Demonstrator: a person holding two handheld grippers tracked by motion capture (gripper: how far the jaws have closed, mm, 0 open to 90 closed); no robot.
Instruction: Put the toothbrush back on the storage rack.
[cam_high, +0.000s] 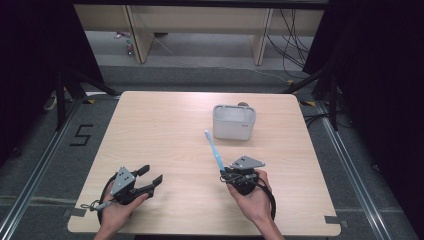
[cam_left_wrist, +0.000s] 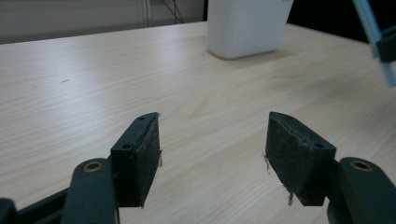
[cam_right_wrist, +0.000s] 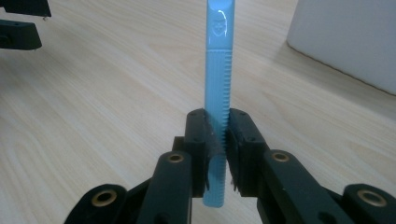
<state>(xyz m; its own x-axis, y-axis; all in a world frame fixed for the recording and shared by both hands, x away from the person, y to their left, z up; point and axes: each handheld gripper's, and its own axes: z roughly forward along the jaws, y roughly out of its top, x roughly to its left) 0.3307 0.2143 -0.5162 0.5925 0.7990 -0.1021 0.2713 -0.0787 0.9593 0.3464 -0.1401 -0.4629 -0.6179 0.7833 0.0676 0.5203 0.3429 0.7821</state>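
Left gripper (cam_high: 152, 177) jaws spread; right gripper (cam_right_wrist: 217, 135) jaws apparently clamped

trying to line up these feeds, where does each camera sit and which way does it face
High view: above the person's side, looking forward and down on the table; both hands, left gripper and right gripper show.
Left gripper view: rides the left gripper, facing the white container between open jaws.
Right gripper view: rides the right gripper, jaws clamping the blue comb.
All three share the container.
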